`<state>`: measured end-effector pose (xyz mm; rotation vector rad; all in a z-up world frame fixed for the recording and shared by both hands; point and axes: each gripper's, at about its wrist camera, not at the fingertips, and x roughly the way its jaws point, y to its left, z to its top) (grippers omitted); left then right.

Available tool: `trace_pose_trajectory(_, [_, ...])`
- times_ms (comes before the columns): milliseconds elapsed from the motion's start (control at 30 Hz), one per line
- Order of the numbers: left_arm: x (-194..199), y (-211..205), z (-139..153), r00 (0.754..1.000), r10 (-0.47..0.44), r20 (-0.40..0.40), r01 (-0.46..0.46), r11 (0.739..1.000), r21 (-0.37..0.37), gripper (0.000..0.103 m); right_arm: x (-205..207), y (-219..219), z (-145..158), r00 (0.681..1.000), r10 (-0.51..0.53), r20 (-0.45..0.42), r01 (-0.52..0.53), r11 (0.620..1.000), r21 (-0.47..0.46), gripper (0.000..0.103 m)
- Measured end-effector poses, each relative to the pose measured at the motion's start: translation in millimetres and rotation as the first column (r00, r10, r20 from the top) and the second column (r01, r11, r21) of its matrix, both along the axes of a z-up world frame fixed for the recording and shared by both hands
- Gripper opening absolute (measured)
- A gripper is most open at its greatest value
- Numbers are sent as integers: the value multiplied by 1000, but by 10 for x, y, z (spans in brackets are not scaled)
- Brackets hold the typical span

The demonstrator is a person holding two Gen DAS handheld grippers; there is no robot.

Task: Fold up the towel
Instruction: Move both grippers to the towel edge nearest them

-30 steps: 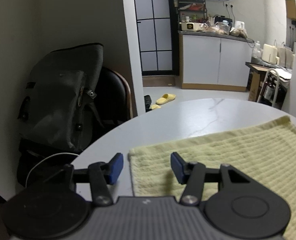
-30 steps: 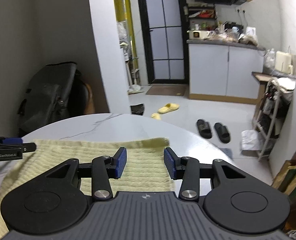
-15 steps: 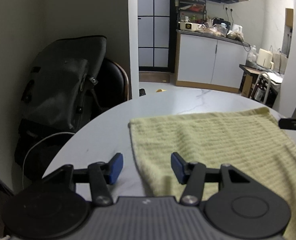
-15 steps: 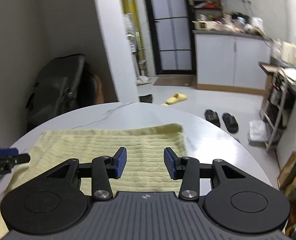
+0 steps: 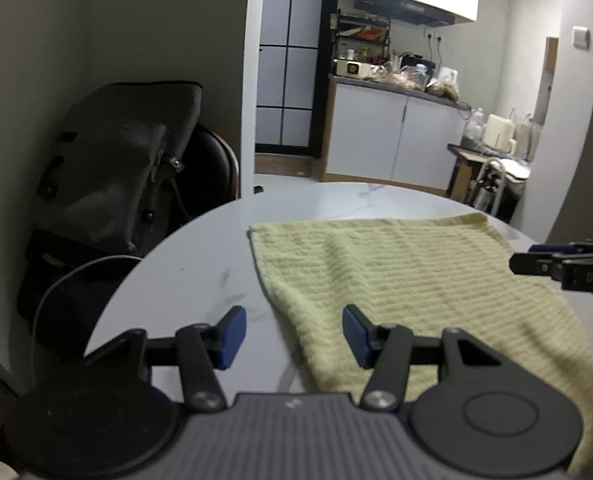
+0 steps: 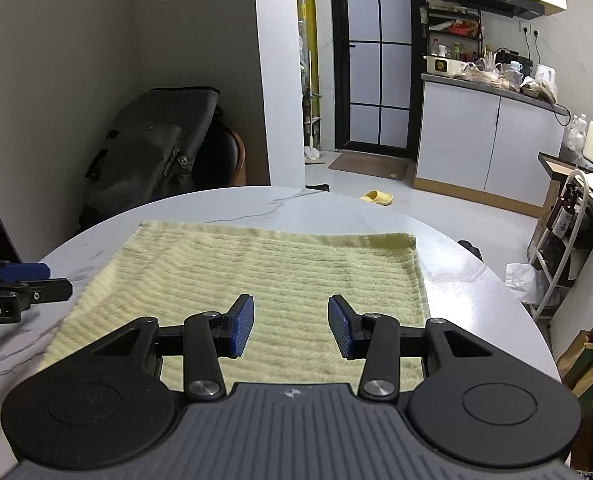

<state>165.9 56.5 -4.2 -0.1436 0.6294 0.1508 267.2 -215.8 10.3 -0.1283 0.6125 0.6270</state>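
Right now the yellow towel [image 6: 272,280] lies flat on the round white table [image 6: 468,292], unfolded, and both grippers hover over its near edge with nothing between their blue pads. The left gripper [image 5: 294,336] straddles the towel's left border, jaws apart; the right gripper [image 6: 290,326] is likewise open above the cloth. Likely risks: pinching only one layer unevenly, dragging the towel along the slick marble, or lifting the corners out of step so the fold skews.
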Motion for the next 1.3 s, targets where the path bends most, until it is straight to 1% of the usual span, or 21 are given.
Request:
trace_pose_trajectory(100, [-94, 43, -16, 1000, -11, 0, 11, 1000, -26, 57, -75, -43, 5, 1000, -9, -5, 9, 1000, -4, 46])
trace_pose_trajectory(200, [-192, 12, -10, 999, -51, -3, 51, 998, -26, 57, -164, -103, 12, 1000, -15, -8, 15, 1000, -9, 46])
trace_pose_trajectory(300, [-307, -61, -24, 995, -94, -18, 93, 996, -15, 63, -264, -199, 28, 999, -39, -6, 39, 999, -14, 46])
trace_pose_trajectory(467, [-465, -117, -45, 995, -94, -26, 94, 995, -28, 63, -351, -378, 39, 996, -85, -25, 84, 996, -27, 46])
trace_pose_trajectory(600, [-569, -130, -24, 995, -98, -23, 97, 995, -31, 63, -463, -482, 58, 995, -98, -12, 97, 994, -40, 46])
trace_pose_trajectory(667, [-610, -126, -13, 994, -103, -19, 102, 994, -45, 63, -532, -556, 71, 994, -110, -10, 109, 993, -54, 46])
trace_pose_trajectory(767, [-674, -103, 7, 991, -133, 7, 133, 986, -100, 63, -602, -633, 74, 994, -111, -9, 110, 992, -65, 46])
trace_pose_trajectory(900, [-722, -95, -39, 991, -131, 12, 131, 980, -149, 63, -714, -713, 46, 994, -112, -18, 110, 992, -68, 46])
trace_pose_trajectory(1067, [-854, -145, -73, 987, -158, 9, 157, 976, -151, 63, -850, -761, -20, 994, -98, -45, 95, 993, -64, 46])
trace_pose_trajectory(1100, [-887, -148, -79, 987, -159, 7, 158, 976, -152, 63, -875, -785, -39, 993, -93, -67, 90, 995, -49, 46])
trace_pose_trajectory(1167, [-972, -123, -78, 988, -153, 14, 153, 974, -165, 63, -921, -811, -47, 992, -93, -91, 90, 995, -32, 46])
trace_pose_trajectory(1300, [-1067, -62, -85, 988, -155, 11, 154, 968, -200, 63, -1002, -847, -41, 990, -98, -97, 95, 995, -36, 46])
